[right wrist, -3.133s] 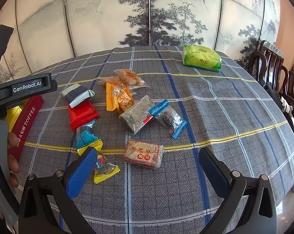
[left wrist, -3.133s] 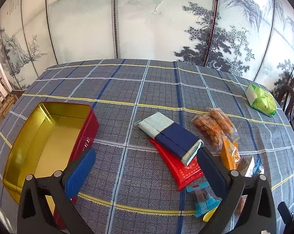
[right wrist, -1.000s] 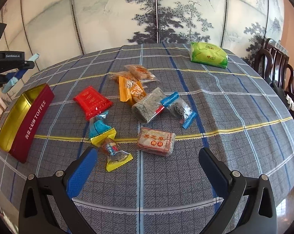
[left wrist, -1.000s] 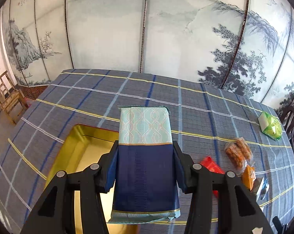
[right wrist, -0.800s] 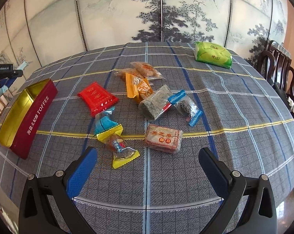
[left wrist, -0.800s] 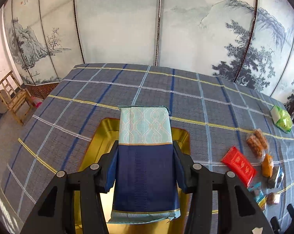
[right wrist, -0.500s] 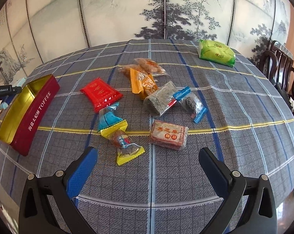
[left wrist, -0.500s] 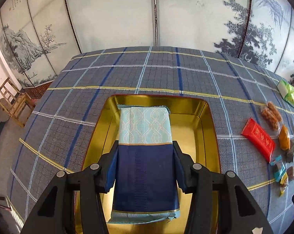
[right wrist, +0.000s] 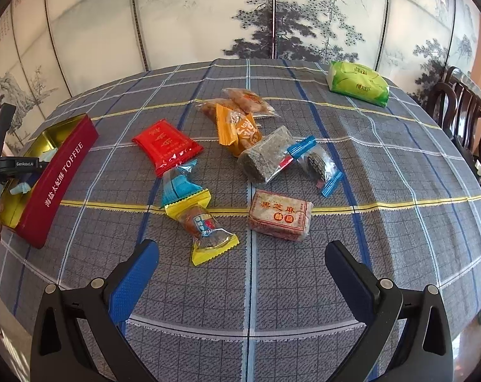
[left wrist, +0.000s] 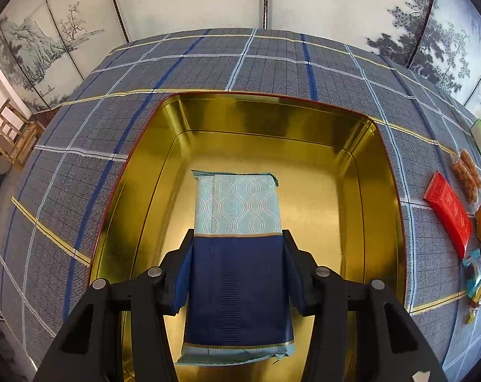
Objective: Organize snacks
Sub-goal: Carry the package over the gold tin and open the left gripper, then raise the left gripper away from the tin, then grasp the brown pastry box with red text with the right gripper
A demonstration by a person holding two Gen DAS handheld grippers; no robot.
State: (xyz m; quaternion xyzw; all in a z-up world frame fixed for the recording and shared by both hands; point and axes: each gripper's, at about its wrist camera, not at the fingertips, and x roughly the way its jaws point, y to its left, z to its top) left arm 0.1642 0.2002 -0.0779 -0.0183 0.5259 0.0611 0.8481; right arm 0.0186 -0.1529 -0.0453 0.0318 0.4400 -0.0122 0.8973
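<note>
left wrist view: our left hand-held gripper [left wrist: 237, 270] clamps the packet [left wrist: 237, 254], long axis pointing ahead, directly above the tin [left wrist: 377, 191]; right hand-held gripper [right wrist: 240, 273] gapes, empty.

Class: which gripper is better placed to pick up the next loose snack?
Right. The right gripper is open above the loose snacks; the left gripper is shut on the blue packet over the tin.

Ink-painted folding screens [right wrist: 272, 16] ring a plaid-clothed table [right wrist: 384, 191], dark wooden chairs [right wrist: 463, 111] beside it, daylight bright.
</note>
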